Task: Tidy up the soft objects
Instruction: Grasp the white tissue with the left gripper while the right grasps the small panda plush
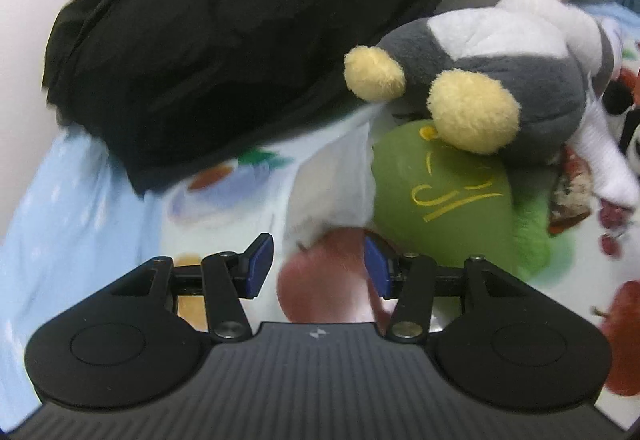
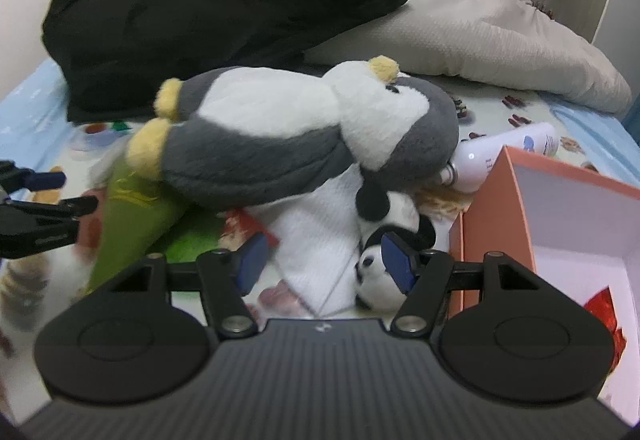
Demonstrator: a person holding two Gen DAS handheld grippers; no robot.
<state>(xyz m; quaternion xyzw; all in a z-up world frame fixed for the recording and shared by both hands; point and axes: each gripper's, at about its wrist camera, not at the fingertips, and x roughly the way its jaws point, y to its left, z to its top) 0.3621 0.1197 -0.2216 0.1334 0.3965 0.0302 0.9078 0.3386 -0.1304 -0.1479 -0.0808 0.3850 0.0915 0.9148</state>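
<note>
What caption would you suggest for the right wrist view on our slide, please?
Open right gripper nears a small panda plush beneath a grey penguin plush, beside an open pink box.

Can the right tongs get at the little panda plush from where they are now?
Probably yes. The right tongs are open with the panda plush low between them, by the right finger. The penguin plush overhangs further back, and the white cloth lies alongside.
</note>
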